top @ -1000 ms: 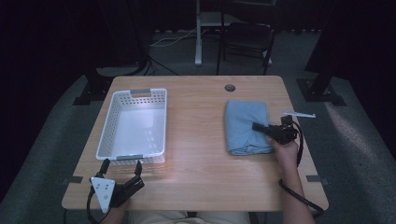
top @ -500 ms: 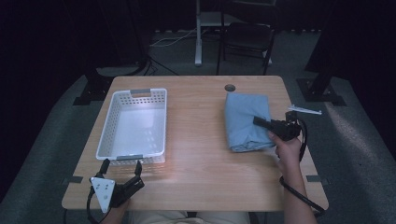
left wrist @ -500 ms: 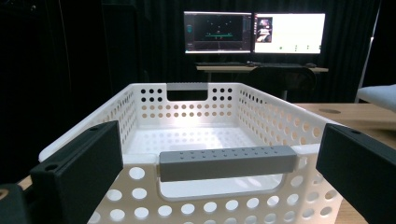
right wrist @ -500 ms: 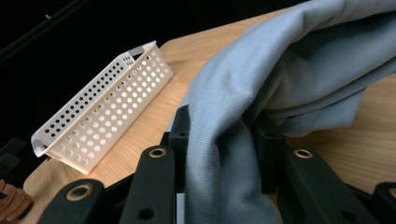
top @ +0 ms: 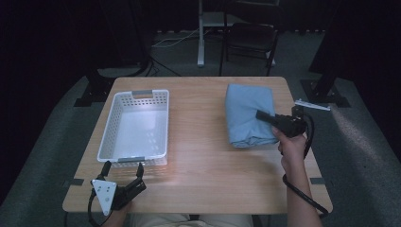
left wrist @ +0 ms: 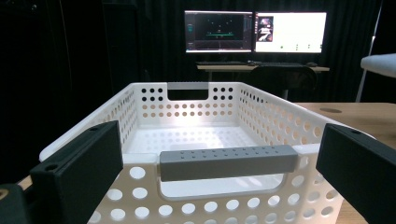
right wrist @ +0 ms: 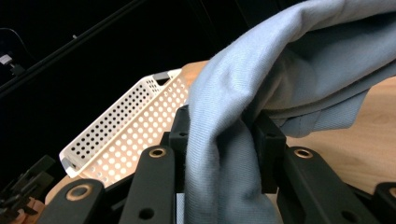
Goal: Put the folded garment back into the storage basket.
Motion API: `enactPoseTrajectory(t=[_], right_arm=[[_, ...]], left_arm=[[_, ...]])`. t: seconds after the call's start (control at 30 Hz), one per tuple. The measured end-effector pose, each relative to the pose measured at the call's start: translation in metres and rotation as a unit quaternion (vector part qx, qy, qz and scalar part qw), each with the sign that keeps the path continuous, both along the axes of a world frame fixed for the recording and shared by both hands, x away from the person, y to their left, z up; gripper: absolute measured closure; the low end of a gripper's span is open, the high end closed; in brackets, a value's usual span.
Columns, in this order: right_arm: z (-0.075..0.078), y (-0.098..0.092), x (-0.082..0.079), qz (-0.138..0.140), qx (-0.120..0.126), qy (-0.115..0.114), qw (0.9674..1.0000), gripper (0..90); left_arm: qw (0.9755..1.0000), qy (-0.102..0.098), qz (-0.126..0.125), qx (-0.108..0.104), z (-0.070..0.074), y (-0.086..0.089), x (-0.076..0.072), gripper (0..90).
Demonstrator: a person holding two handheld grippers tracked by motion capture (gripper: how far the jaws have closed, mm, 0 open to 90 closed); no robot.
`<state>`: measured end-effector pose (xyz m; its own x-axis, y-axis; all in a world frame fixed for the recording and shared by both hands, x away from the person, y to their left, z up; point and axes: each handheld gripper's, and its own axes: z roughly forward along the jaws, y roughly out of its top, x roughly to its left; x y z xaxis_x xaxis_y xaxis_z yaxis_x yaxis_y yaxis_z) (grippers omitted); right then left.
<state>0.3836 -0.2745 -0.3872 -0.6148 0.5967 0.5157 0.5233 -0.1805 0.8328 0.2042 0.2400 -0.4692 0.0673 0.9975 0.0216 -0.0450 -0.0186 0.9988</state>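
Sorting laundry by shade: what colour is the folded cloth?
Plain light blue cloth; the high view shows it best.

A: From where does the high view look?
B: From above, forward and down on the white basket [top: 135,125].
A: And the gripper views?
B: The left sits close at the basket's [left wrist: 219,140] near end; the right views it [right wrist: 126,128] obliquely from farther off.

White perforated basket [top: 135,125] (grey handles) on wooden table [top: 203,161], dark chair [top: 250,40] behind, two lit monitors [left wrist: 254,31]
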Motion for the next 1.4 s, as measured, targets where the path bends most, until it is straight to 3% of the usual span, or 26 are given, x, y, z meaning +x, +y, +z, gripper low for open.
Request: enactPoseTrajectory(t=[0.33,0.67,0.93,1.07,1.4], right_arm=[[0.012,-0.005,-0.002,-0.003,0.049,-0.01,0.9987,67.7],[0.029,0.0,-0.004,0.005,0.045,-0.022,0.9987,67.7],[0.044,0.003,-0.005,-0.001,0.065,-0.037,0.9972,67.6],[0.05,0.006,-0.004,-0.008,0.056,-0.038,0.9977,67.6],[0.05,0.022,0.001,-0.014,0.058,-0.043,0.9973,67.6]], left_arm=[[1.0,0.001,0.003,0.0,0.0,0.0,0.0,1.8],[1.0,0.004,0.005,0.001,0.0,-0.001,0.001,1.8],[1.0,0.004,0.005,0.002,0.0,0.0,0.001,1.8],[1.0,0.002,0.005,0.001,0.0,0.0,0.0,1.8],[1.0,0.004,0.004,0.002,0.0,0.0,0.001,1.8]])
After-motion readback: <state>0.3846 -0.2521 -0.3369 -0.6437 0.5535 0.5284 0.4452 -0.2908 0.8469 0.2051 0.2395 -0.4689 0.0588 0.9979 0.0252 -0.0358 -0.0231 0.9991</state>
